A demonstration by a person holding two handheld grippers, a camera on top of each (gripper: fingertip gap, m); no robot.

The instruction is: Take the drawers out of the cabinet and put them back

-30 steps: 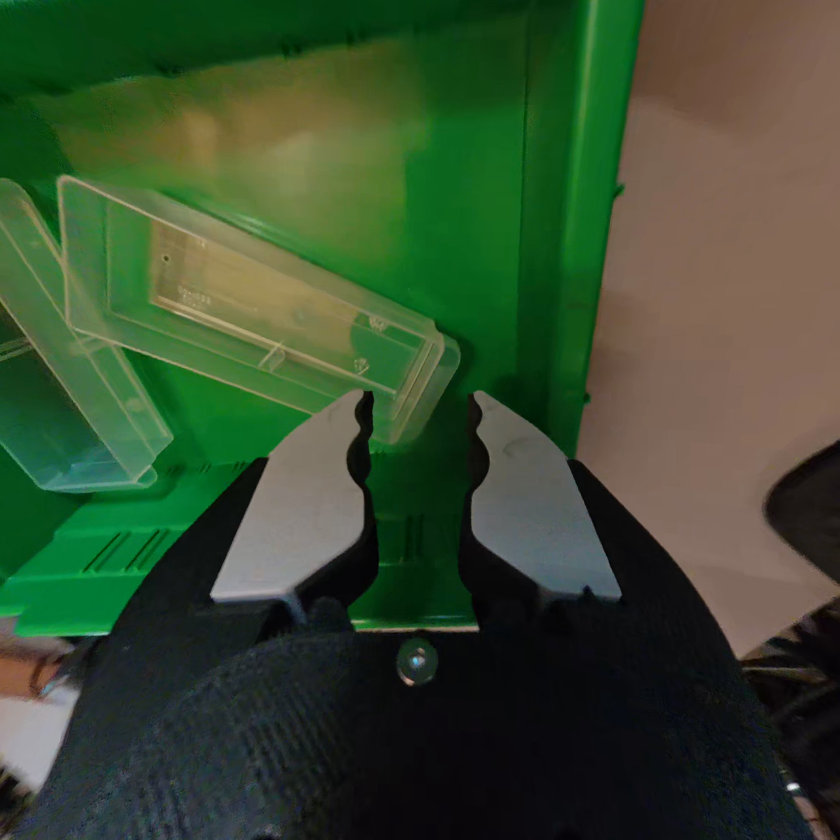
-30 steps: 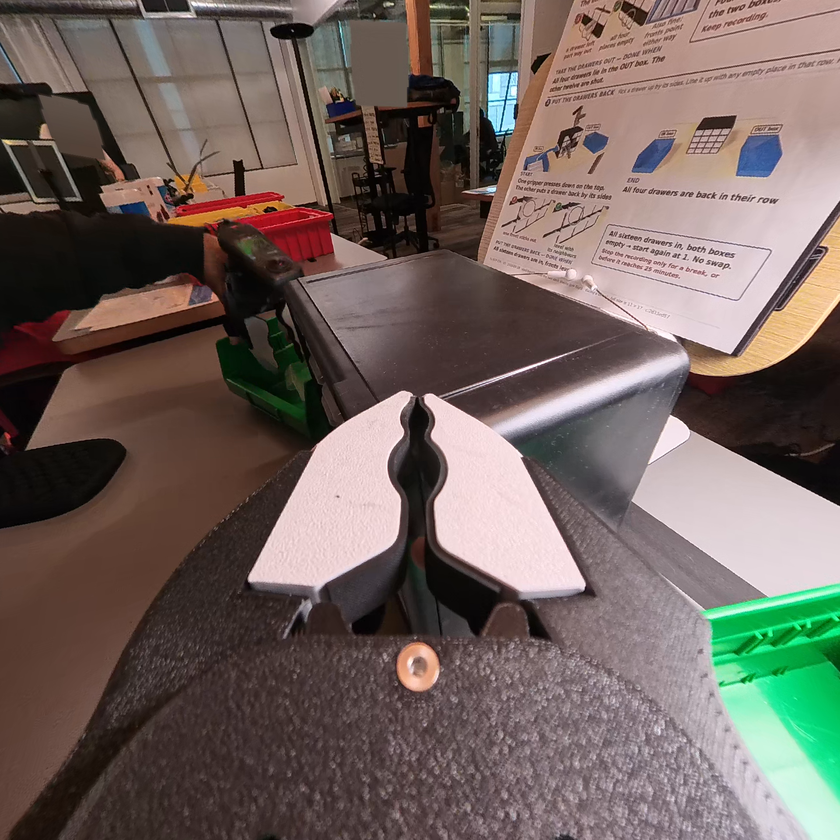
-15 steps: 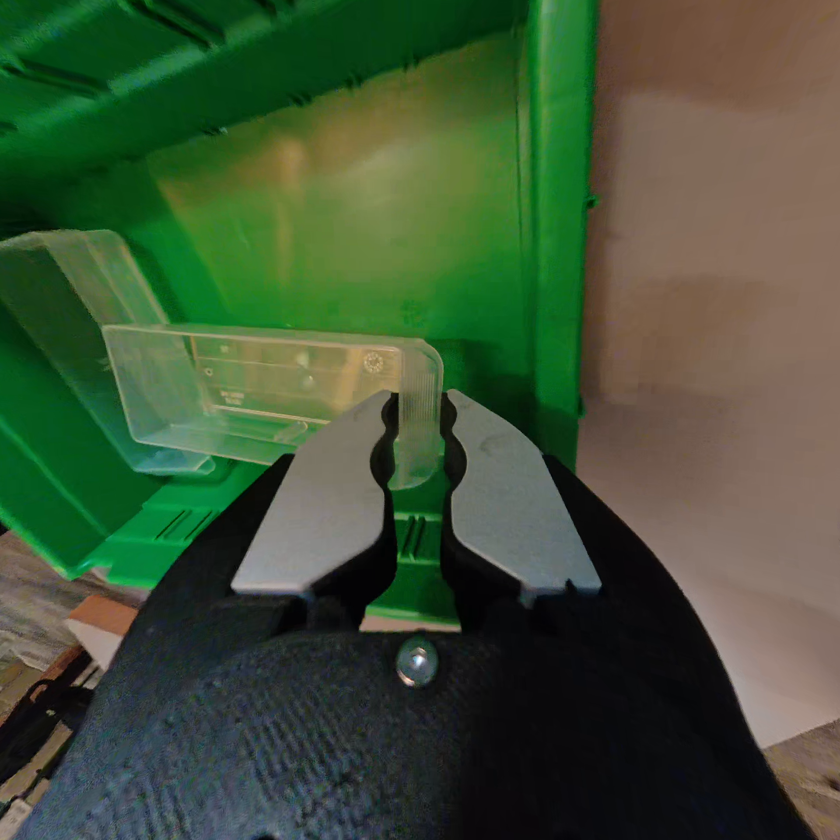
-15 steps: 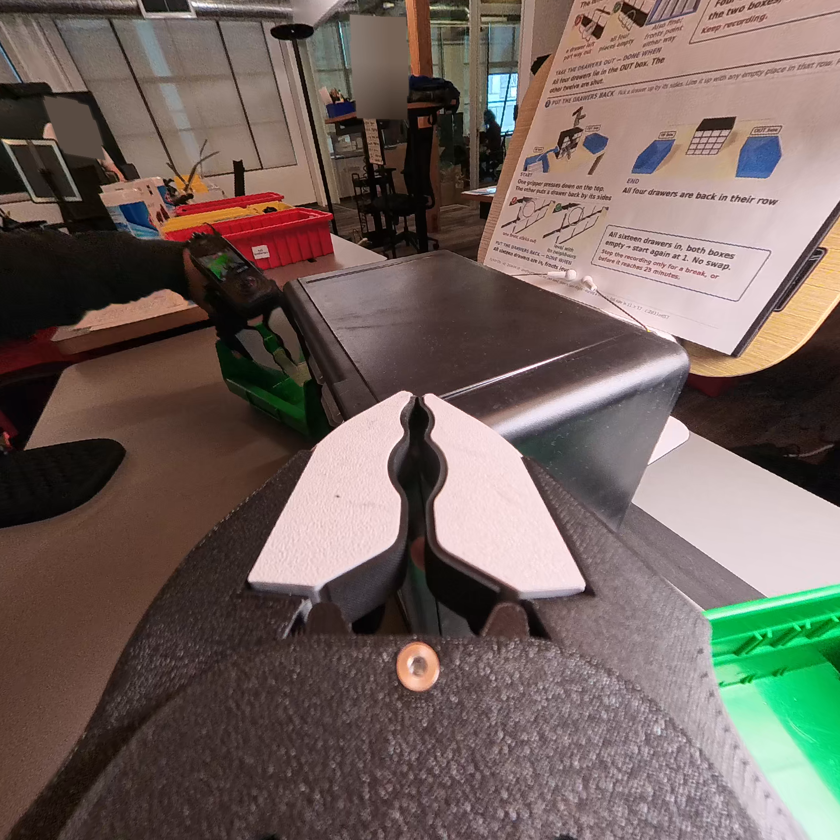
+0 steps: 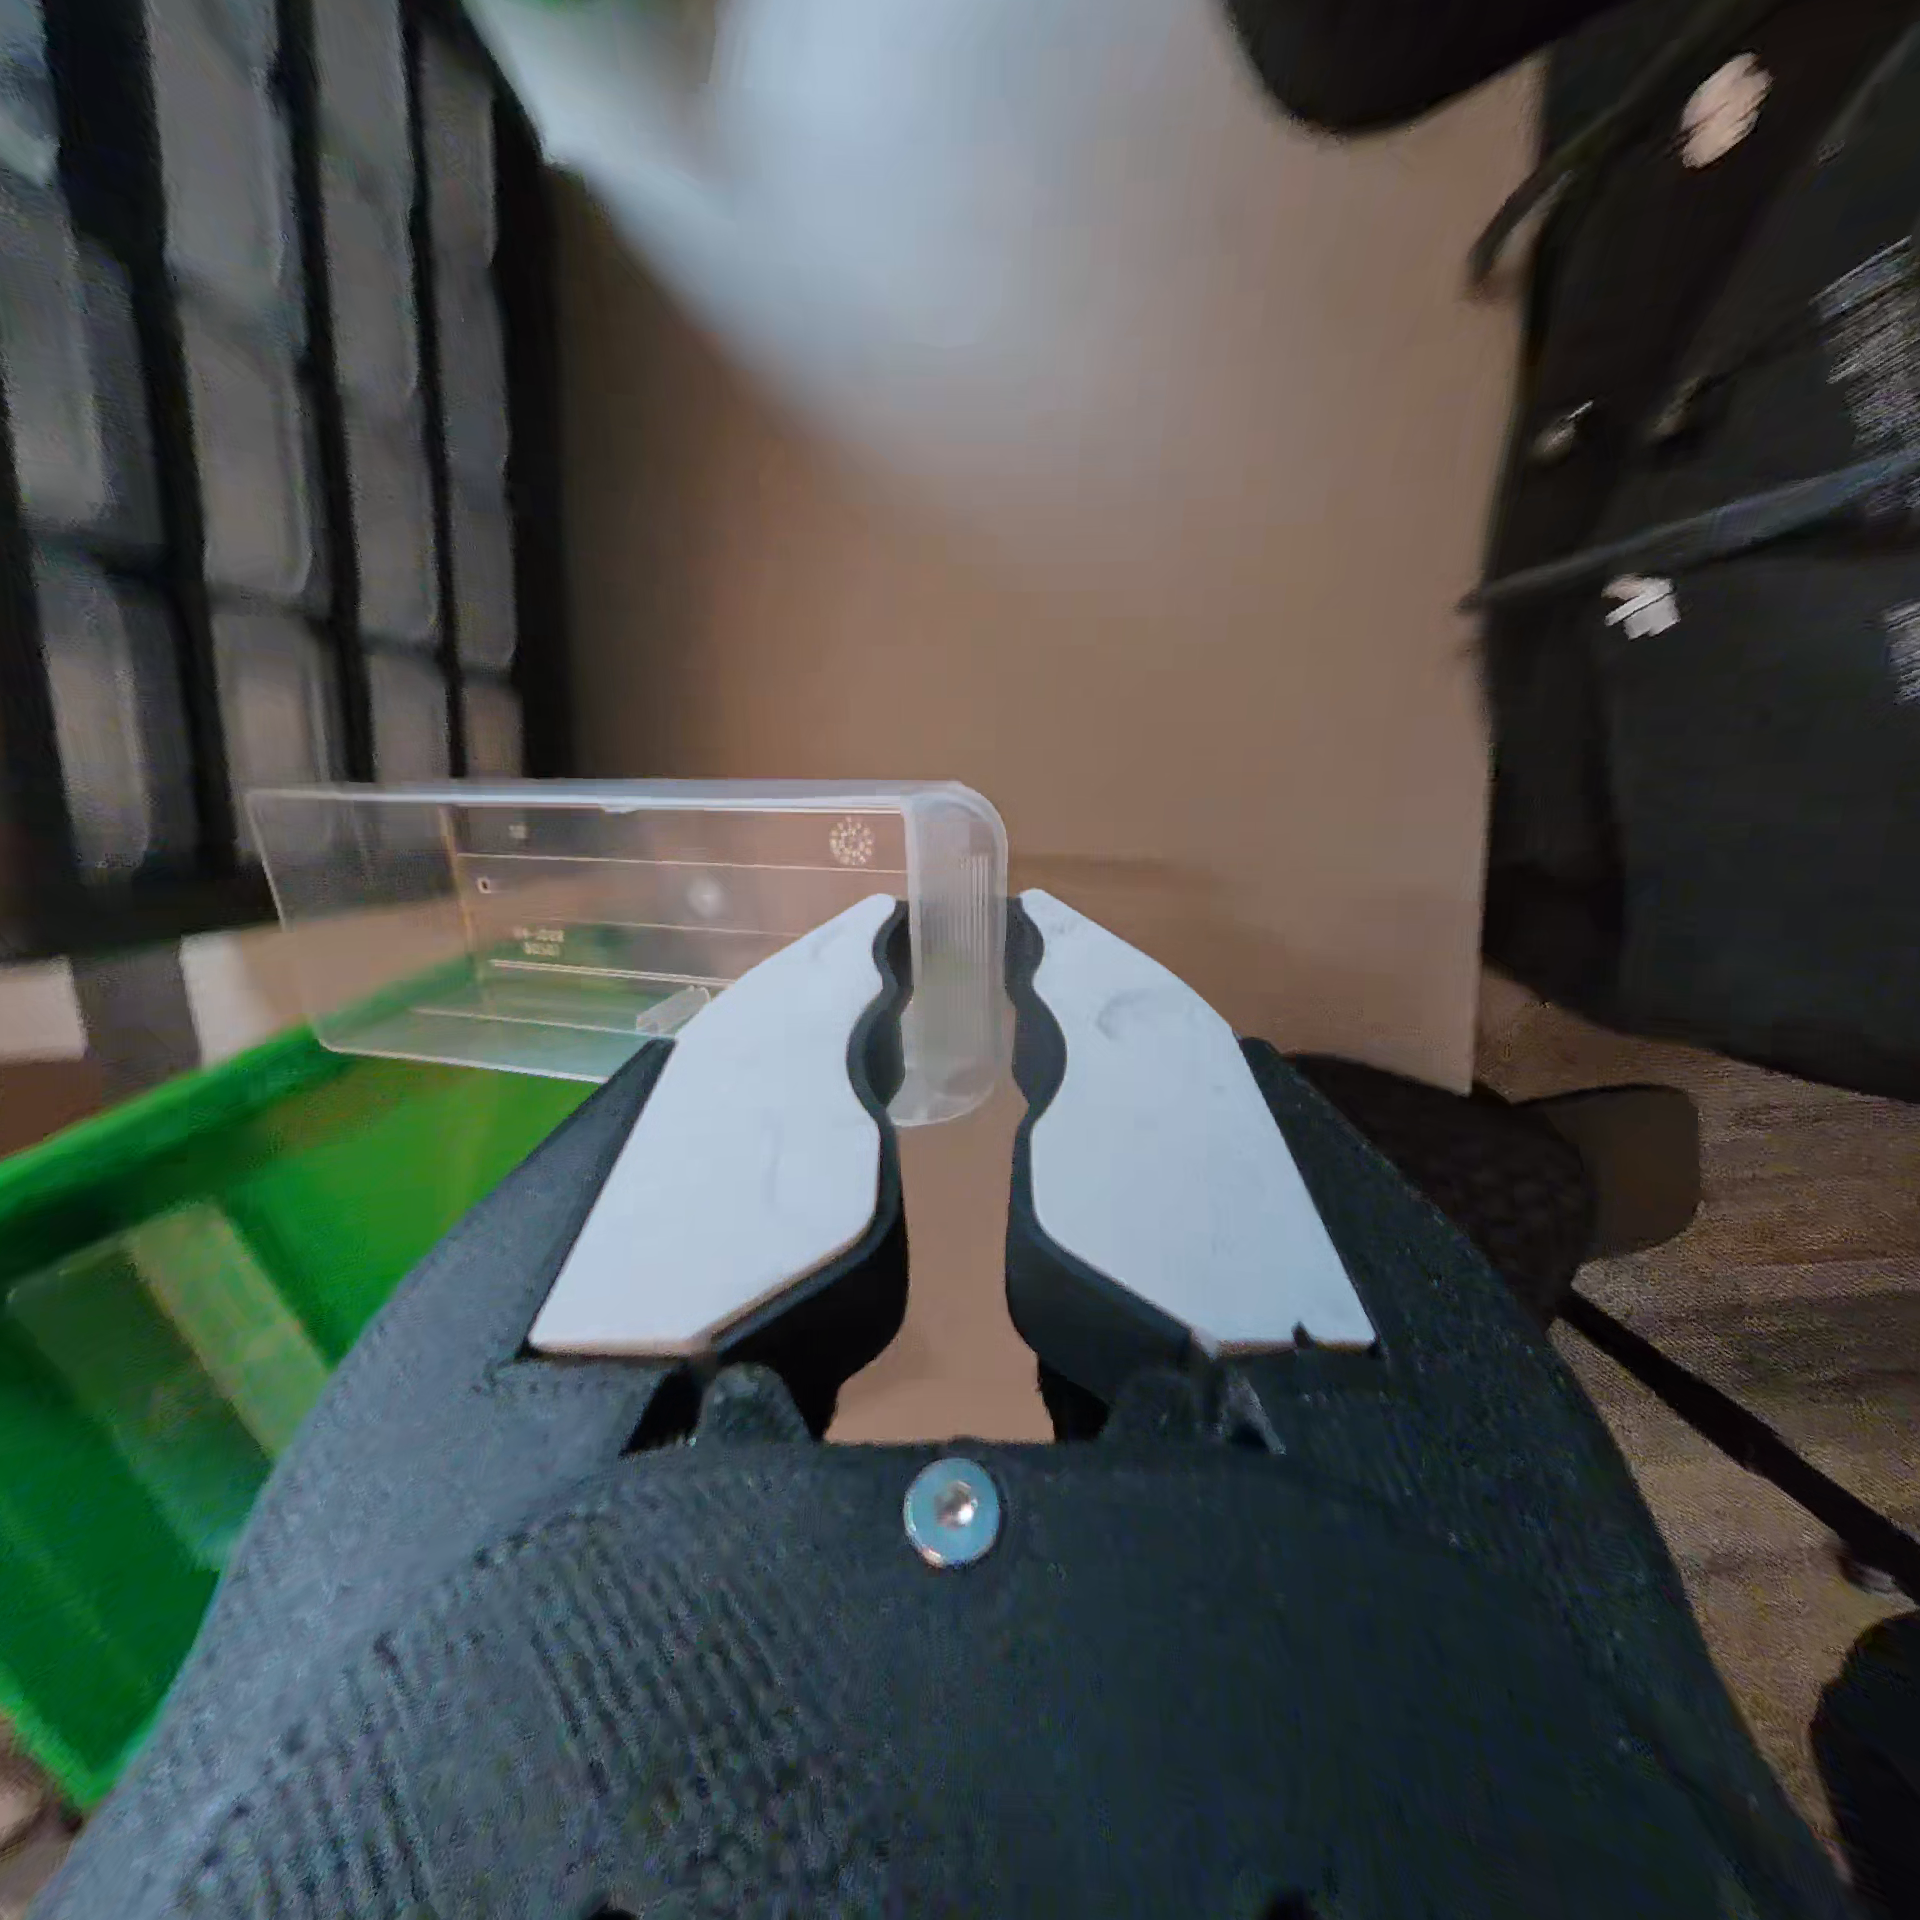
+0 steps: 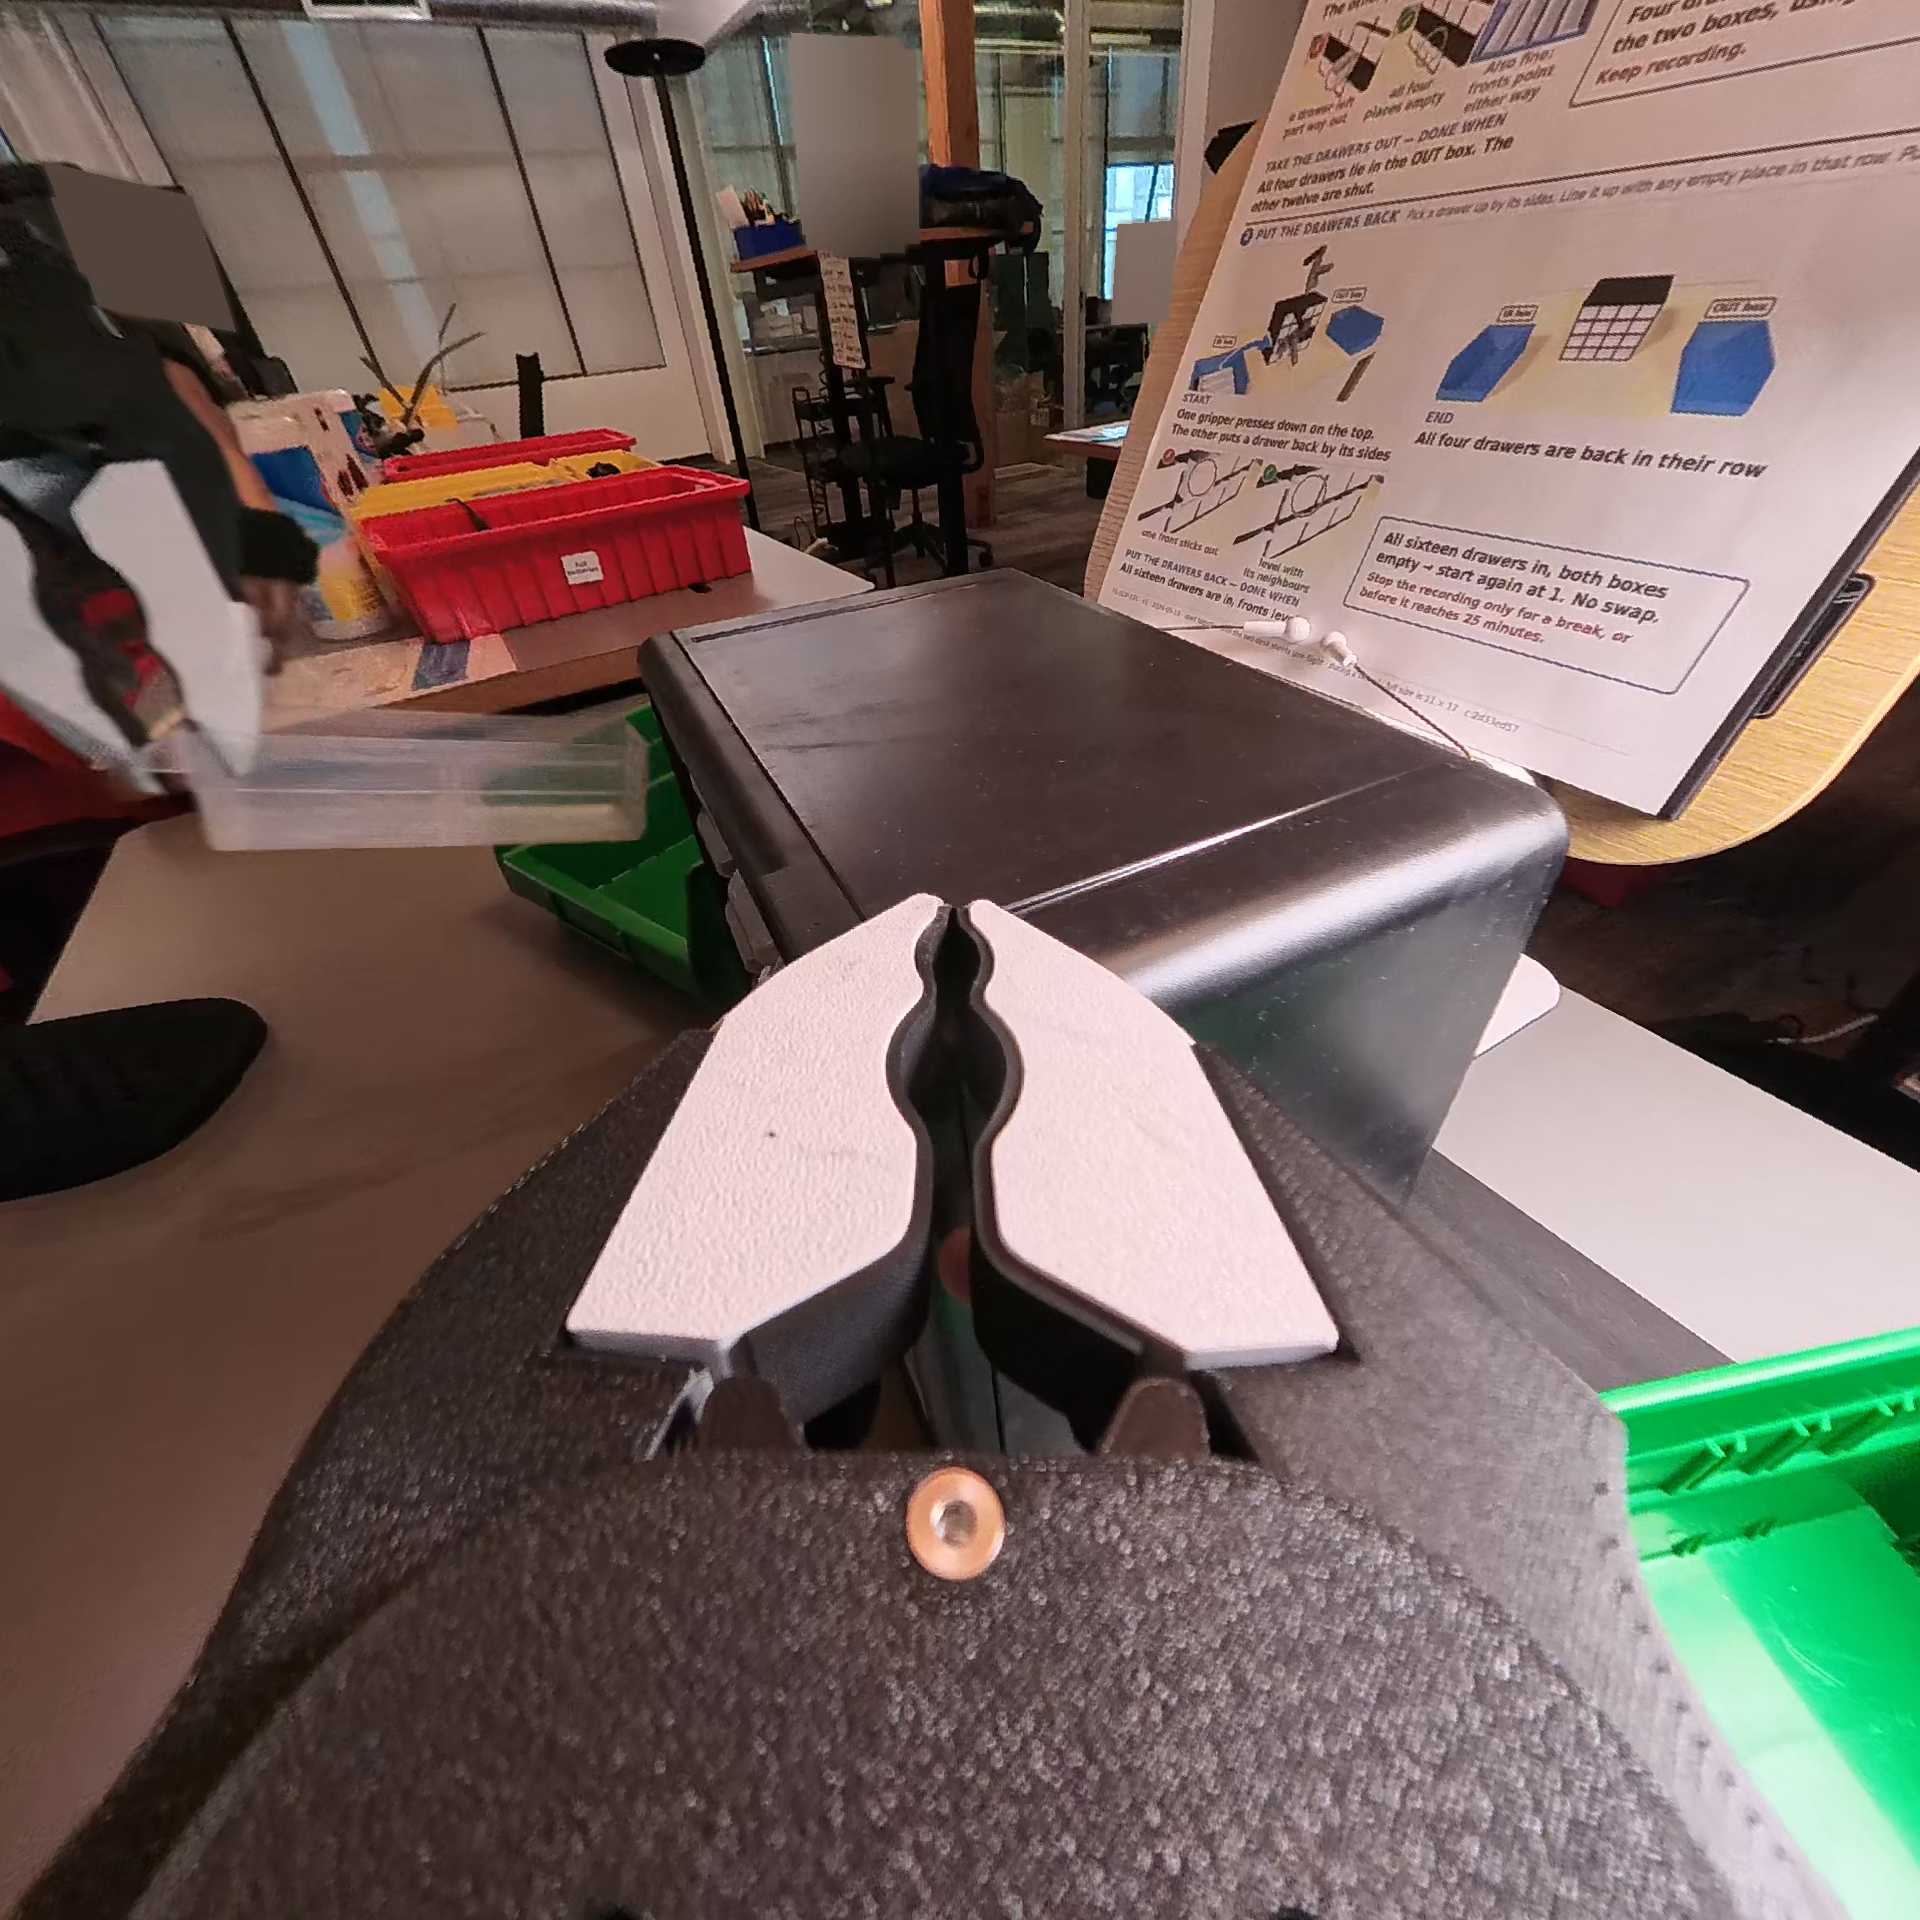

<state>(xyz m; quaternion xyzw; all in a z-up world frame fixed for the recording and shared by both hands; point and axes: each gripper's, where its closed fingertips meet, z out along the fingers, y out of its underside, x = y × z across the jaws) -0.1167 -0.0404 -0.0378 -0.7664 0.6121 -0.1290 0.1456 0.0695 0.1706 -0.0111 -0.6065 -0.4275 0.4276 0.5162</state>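
Note:
My left gripper is shut on the curved front end of a clear plastic drawer and holds it in the air, its body stretching to the left. The same drawer shows in the right wrist view, held by the left gripper above the table, left of the black cabinet. The cabinet front with several drawers is blurred at the left of the left wrist view. My right gripper is shut and empty, its tips at the cabinet's top rear edge.
A green bin lies below the held drawer; it shows at the cabinet's front left. Another green bin is at the lower right. An instruction board leans behind the cabinet. Red bins stand far off.
My left gripper closed on the clear drawer in the green bin, lifted it out and swung toward the cabinet front. The right gripper has not moved.

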